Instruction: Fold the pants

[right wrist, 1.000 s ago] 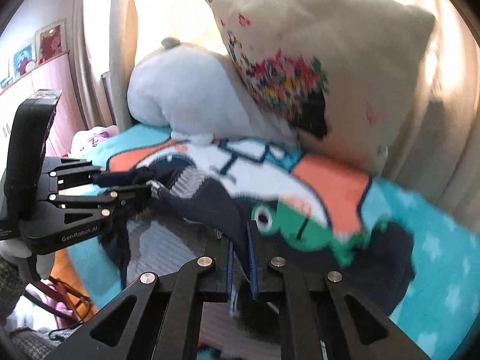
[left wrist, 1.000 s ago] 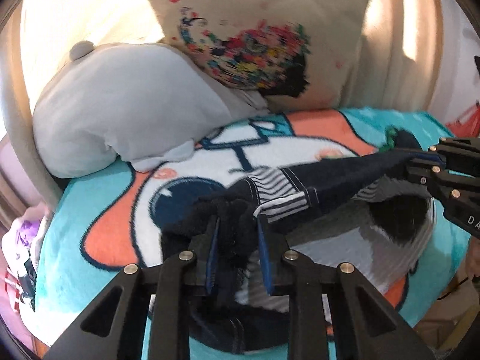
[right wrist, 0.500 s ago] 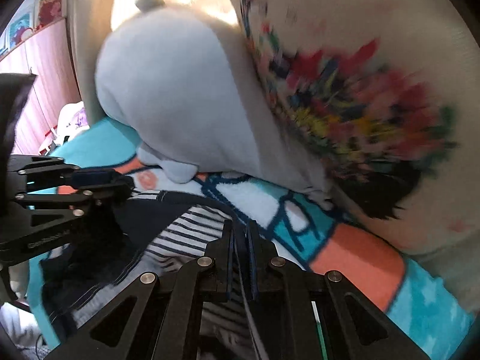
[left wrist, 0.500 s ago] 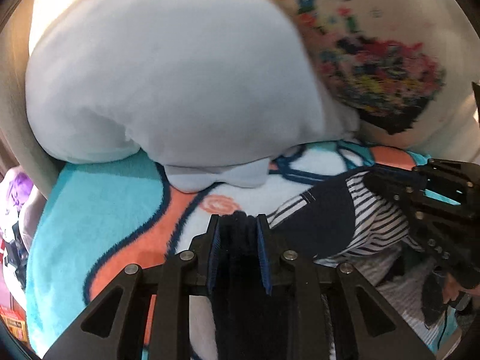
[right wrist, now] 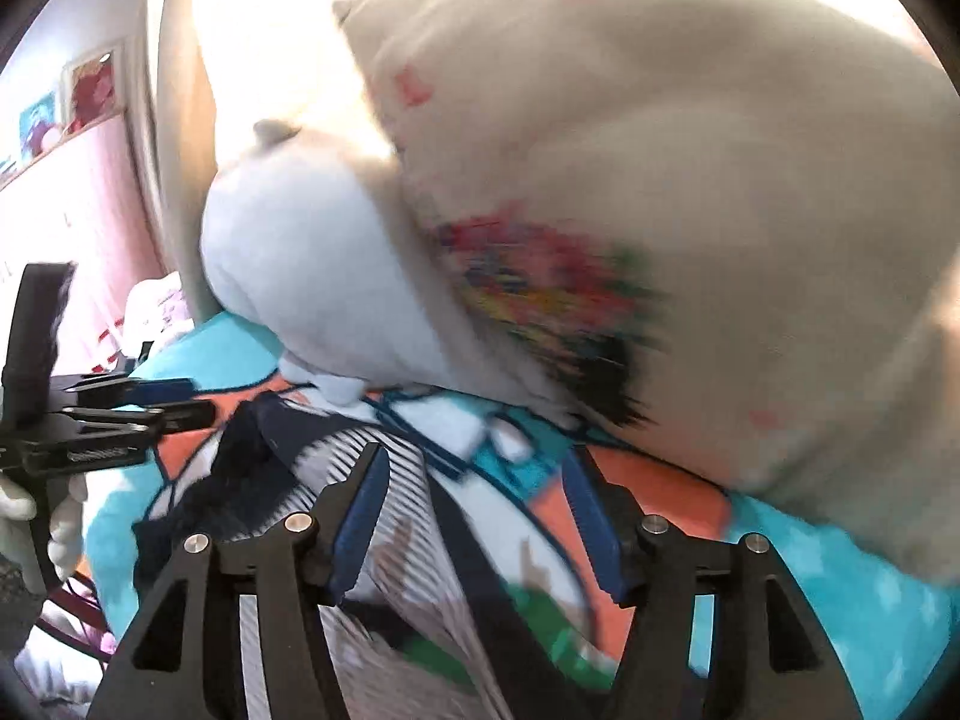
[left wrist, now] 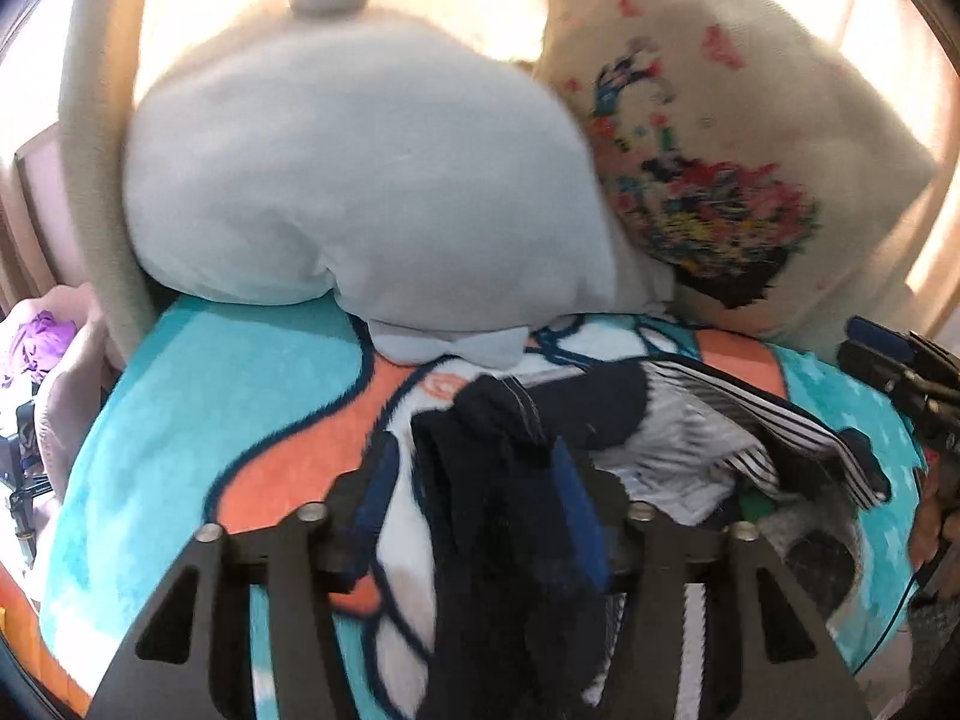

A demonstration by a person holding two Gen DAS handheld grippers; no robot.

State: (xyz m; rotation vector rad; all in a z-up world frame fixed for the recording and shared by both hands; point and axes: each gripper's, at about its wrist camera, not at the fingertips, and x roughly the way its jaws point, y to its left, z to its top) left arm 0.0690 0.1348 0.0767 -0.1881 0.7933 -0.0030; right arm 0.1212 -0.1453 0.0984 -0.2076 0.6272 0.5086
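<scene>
Now both sets of jaws have just been opening, and the pants (left wrist: 510, 510) have been let go on the blanket (left wrist: 198, 414). Nearest, in the left wrist view, the left gripper (left wrist: 474, 516) is seen with its jaws apart; a dark bunch of the pants lies loosely between them, against the right pad, but is not pinched as it was half a second ago. In the right wrist view, the right gripper (right wrist: 480, 510) is likewise seen with jaws wide apart, with striped cloth and a dark band beneath them and nothing clamped. A second ago the fabric was held stretched between the two grippers above the blanket; it is now laid down towards the far end of the bed, its far edge just short of the grey plush (left wrist: 360, 180), beside which the floral pillow (left wrist: 720, 150) leans at the right. A fold is judged to have been carried over and released. The heap looks rumpled, so smoothing or a further fold may be needed.
</scene>
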